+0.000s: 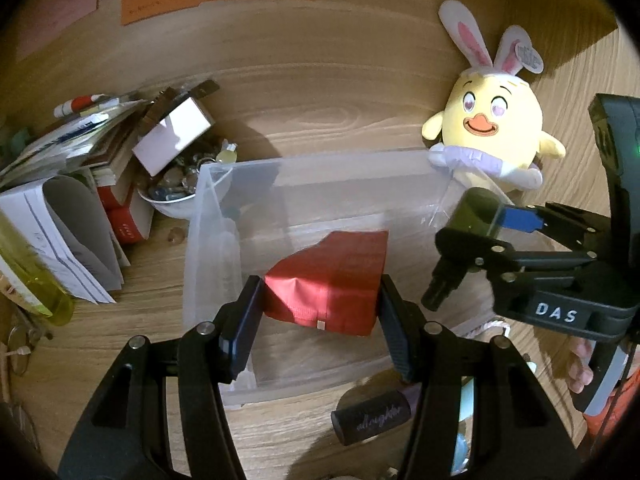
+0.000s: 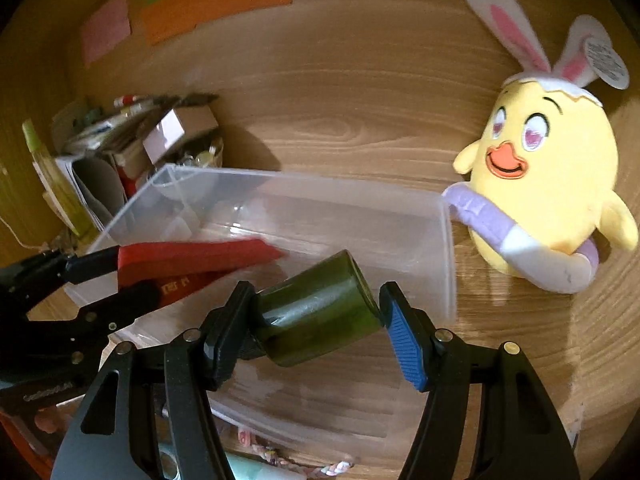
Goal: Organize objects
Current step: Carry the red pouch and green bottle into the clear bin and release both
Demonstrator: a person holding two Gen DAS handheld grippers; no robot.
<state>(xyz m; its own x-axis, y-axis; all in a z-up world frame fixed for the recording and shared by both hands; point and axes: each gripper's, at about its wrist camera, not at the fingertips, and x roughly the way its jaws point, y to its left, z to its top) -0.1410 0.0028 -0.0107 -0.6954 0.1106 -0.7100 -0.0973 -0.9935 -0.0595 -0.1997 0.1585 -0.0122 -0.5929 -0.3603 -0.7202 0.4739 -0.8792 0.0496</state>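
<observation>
With left tongs (image 1: 320,312) clamped on the red pouch (image 1: 326,280) and right tongs (image 2: 316,320) clamped on the dark green bottle (image 2: 320,312), both above the clear plastic bin (image 1: 208,240) on the bench (image 1: 320,112), risk of colliding or dropping outside.
</observation>
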